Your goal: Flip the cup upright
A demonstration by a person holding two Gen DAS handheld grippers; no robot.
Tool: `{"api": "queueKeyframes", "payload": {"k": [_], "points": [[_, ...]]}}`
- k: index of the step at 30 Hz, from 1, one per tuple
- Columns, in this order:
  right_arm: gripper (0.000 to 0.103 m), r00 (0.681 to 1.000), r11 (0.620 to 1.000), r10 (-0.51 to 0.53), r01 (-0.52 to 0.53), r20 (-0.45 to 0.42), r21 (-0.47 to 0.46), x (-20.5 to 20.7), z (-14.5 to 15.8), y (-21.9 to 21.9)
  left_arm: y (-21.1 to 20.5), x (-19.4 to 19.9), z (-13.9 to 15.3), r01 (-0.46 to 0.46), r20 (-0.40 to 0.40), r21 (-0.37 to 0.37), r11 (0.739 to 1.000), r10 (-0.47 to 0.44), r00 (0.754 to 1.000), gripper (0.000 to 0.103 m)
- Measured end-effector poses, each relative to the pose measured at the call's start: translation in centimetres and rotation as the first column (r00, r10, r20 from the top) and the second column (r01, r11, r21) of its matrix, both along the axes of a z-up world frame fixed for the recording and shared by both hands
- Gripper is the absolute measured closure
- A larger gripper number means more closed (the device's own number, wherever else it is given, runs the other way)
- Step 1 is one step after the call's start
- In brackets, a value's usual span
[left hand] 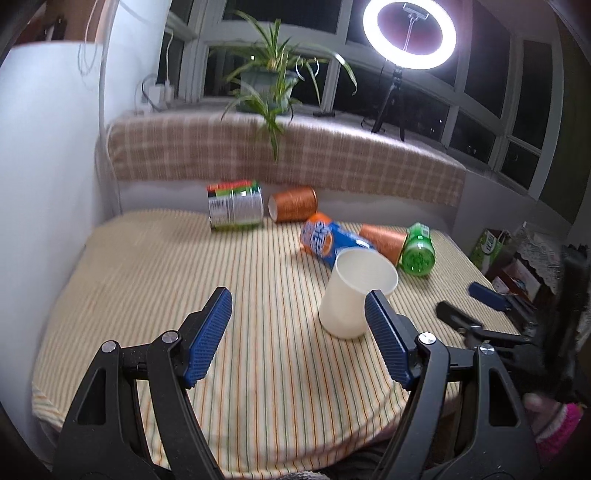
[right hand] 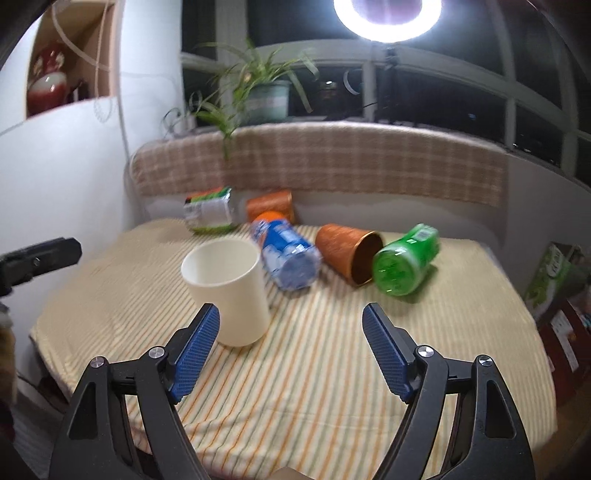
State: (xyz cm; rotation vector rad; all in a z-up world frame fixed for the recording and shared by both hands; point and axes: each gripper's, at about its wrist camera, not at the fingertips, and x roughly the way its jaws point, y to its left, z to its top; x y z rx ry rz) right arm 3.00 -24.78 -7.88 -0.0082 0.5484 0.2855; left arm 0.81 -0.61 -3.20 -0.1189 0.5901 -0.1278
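A cream paper cup stands mouth up on the striped tablecloth. It also shows in the right wrist view. My left gripper is open and empty, its right finger just in front of the cup, with no clear grip. My right gripper is open and empty, the cup standing just beyond its left finger. Two orange cups lie on their sides behind: one far back, one by the bottles.
A blue bottle, a green bottle and a can lie on the table. A plaid-covered ledge, a potted plant and a ring light stand behind. Boxes sit off the right edge.
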Motion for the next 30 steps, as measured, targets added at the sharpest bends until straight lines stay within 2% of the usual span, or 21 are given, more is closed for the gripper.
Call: {"api": "queueKeyframes", "payload": {"k": [4,7,11,15,18,20,24,30], "points": [[0.023,0.998,0.998,-0.064,0.063,0.030,0.032,-0.9,1.6,-1.3,-0.5,-0.2,0.8,-0.014,0.049,0.017,1.000,0.013,0.999,0.026],[0.022,0.992,0.992,-0.112,0.109,0.051,0.059,-1.6,2.8,-2.1,-0.8,-0.5,1.3,-0.033,0.090,0.039,0.999,0.029,0.995,0.014],[0.021,0.981,0.984,-0.167,0.159,0.095,0.084,-2.6,4.3,-2.6,-0.9,-1.0,2.1,-0.060,0.151,0.061,0.996,0.050,0.987,0.013],[0.021,0.976,0.981,-0.183,0.174,0.119,0.084,-3.0,5.2,-2.5,-0.8,-1.3,2.7,-0.073,0.180,0.054,0.996,0.062,0.982,0.013],[0.020,0.973,0.980,-0.192,0.183,0.130,0.080,-3.2,5.5,-2.4,-0.6,-1.6,3.1,-0.086,0.202,0.048,0.995,0.075,0.976,0.012],[0.020,0.972,0.979,-0.197,0.189,0.131,0.071,-3.1,5.5,-2.1,-0.5,-1.8,3.2,-0.093,0.217,0.047,0.995,0.081,0.973,0.001],[0.020,0.971,0.977,-0.209,0.202,0.119,0.070,-3.1,5.3,-2.0,-0.4,-2.3,3.5,-0.113,0.250,0.051,0.992,0.097,0.963,0.001],[0.019,0.966,0.972,-0.234,0.229,0.113,0.054,-2.9,4.8,-1.8,-0.5,-2.1,3.2,-0.124,0.240,0.071,0.990,0.104,0.965,0.000]]}}
